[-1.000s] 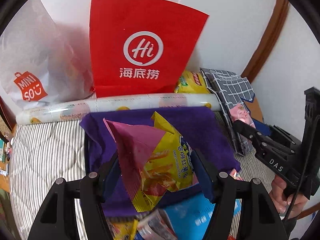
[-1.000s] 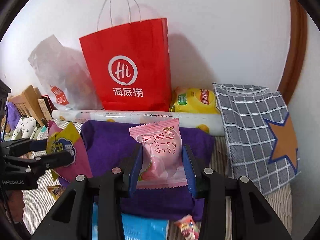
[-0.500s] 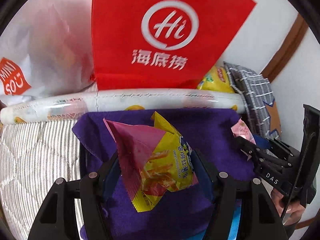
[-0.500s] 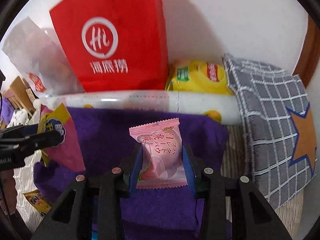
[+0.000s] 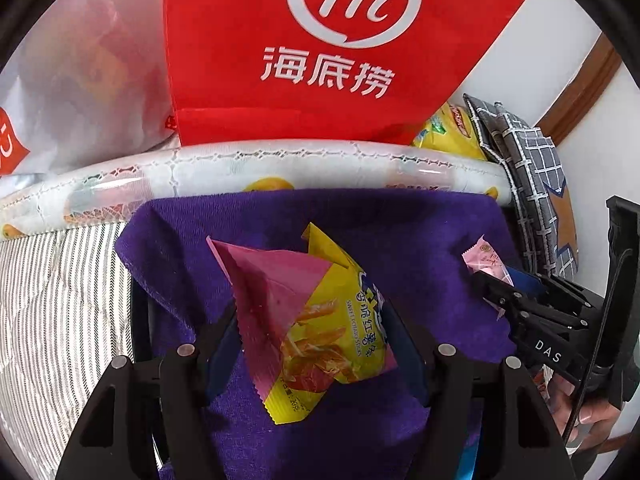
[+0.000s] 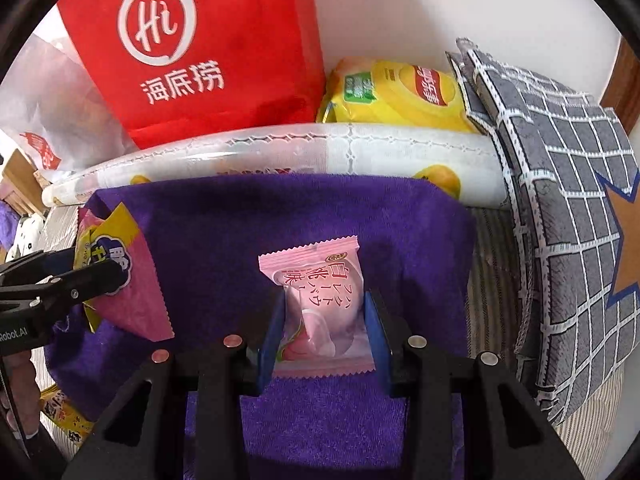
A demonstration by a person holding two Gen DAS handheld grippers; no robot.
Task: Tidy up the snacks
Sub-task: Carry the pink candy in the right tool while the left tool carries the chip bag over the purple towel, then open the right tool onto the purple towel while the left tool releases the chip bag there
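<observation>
A sweet potato stick packet [image 5: 320, 320] is pinched in the left gripper [image 5: 316, 356] at frame centre; a pink peach candy packet [image 6: 320, 308] is pinched in the right gripper [image 6: 324, 344]. Both are held over the purple towel [image 6: 300, 216]. Each should be lowered flat and well apart before the jaws are spread.

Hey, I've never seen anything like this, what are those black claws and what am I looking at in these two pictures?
Those are two hand-held grippers, one in each of a person's hands, each with a camera looking along its fingers. In the left camera's picture, the left gripper clamps a yellow-and-pink chip bag. In the right camera's picture, the right gripper clamps a small pink packet. Both hang over a purple towel on a striped bed. Behind it lie a wrapped roll, a red bag and a grey checked cushion.
</observation>
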